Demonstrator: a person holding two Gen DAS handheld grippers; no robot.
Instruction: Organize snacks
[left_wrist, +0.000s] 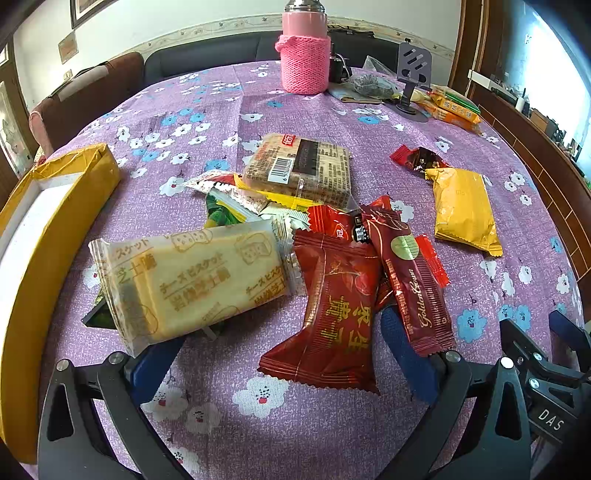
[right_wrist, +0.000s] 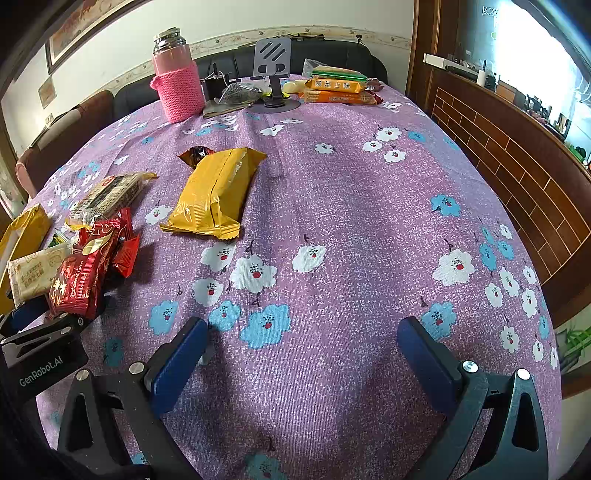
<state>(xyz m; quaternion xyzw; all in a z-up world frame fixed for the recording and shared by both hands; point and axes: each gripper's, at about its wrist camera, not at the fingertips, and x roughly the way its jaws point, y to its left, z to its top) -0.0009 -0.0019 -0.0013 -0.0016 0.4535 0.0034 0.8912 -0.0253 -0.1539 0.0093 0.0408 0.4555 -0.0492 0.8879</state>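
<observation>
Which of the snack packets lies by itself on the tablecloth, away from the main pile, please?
The plain yellow packet, which lies to the right of the pile, touching only a small dark red candy at its far end.

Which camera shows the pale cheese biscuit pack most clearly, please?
The left wrist view shows the cheese biscuit pack best: it is large, near the lens, and its gold print is readable. In the right wrist view the same pack is small at the left edge, partly hidden behind red wrappers.
</observation>
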